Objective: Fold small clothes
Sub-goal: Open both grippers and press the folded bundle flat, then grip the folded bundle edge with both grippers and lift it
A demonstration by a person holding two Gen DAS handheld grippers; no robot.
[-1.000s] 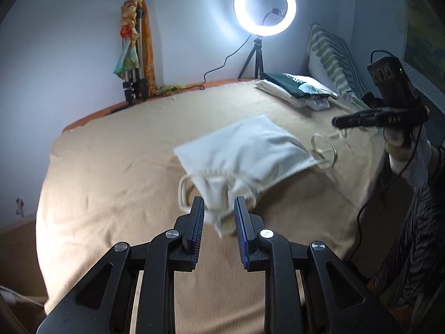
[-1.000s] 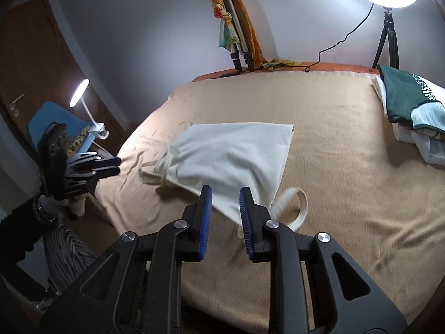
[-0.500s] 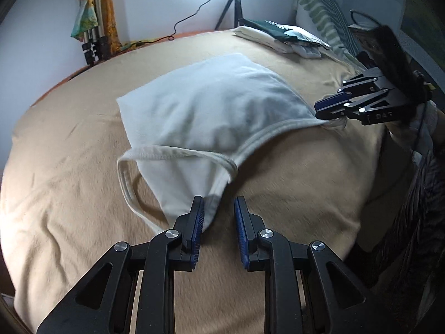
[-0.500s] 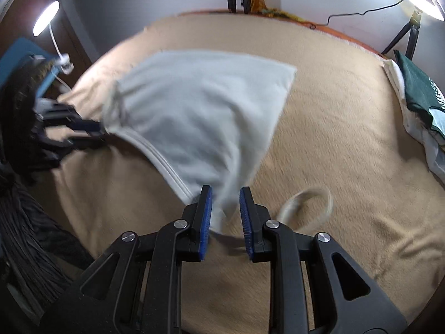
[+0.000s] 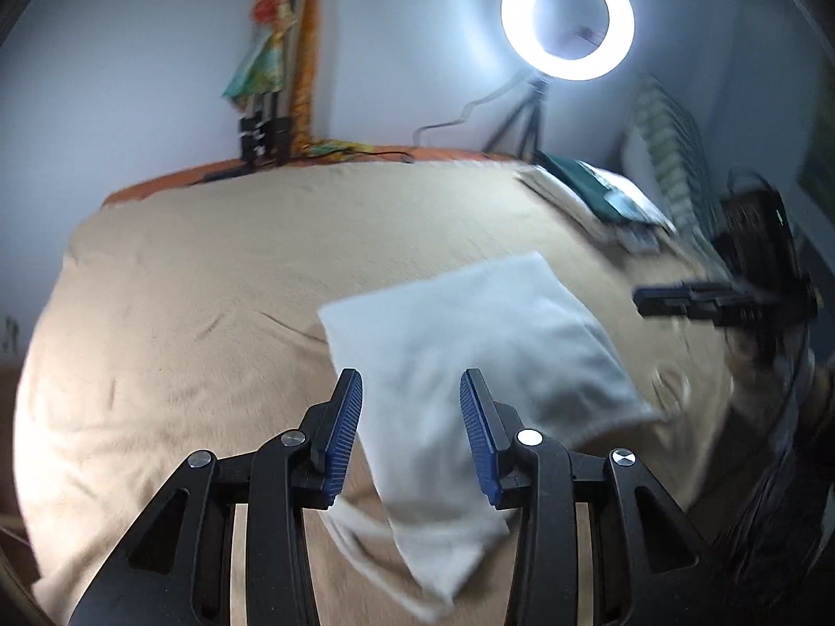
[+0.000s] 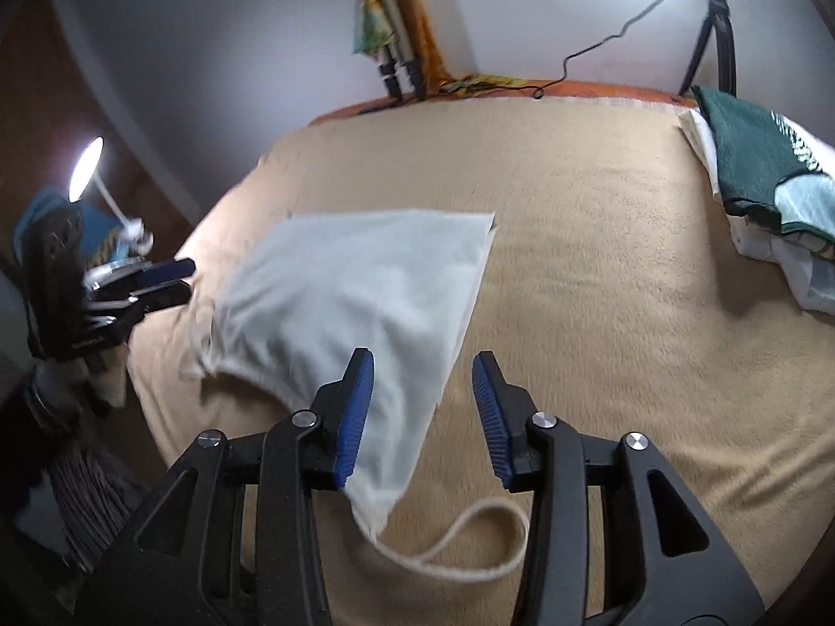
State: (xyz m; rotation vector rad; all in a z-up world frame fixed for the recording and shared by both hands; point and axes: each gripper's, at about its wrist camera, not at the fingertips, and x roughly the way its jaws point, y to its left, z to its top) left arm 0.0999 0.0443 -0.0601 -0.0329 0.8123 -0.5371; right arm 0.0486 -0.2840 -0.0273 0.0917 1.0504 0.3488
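White tank top [image 5: 485, 334] lies spread flat on the tan blanket [image 5: 182, 313], likely just laid out to start the fold. Left gripper [image 5: 411, 430] has just been opening, jaws part open over the strap end (pads clear of it). Right gripper [image 6: 424, 412] likewise has just been opening, its corner loose between the pads, nothing clamped.

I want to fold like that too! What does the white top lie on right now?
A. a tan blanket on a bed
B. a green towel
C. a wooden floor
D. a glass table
A: the white top is spread flat on the tan blanket covering the bed, and both views show the same fuzzy tan cloth all around it.
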